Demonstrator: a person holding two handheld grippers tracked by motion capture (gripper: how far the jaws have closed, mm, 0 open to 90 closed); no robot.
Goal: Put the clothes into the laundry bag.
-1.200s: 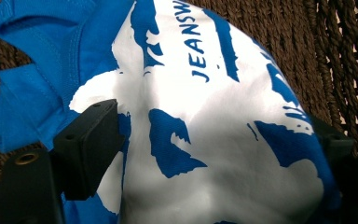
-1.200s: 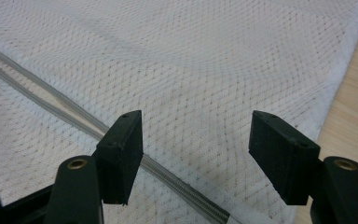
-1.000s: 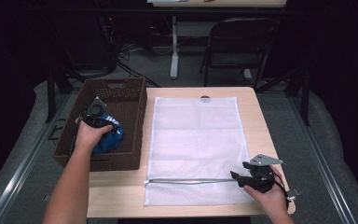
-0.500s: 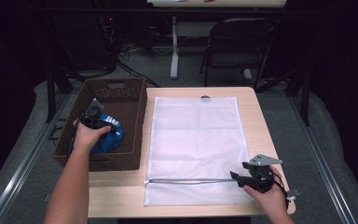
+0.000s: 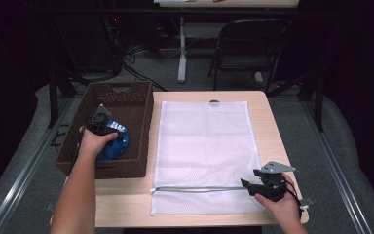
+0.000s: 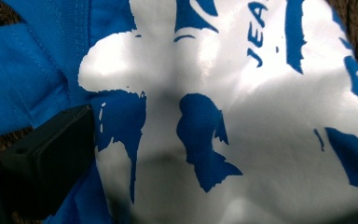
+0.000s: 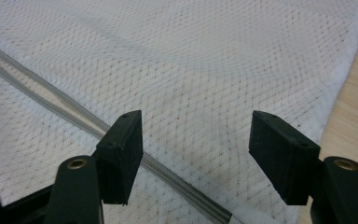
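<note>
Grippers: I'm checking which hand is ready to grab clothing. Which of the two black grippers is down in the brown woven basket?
The left gripper, lowered onto the blue-and-white printed garment inside the brown woven basket; the right gripper rests open over the white mesh laundry bag's zipper.

**Blue cloth, brown basket, white mesh**

The cloth lying inside the basket is bright blue with a large white print broken by blue patches and blue letters. The basket is dark brown with a woven pattern. Just right of the basket, the mesh bag is white with a fine net pattern and a grey zipper. The table is pale wood
</note>
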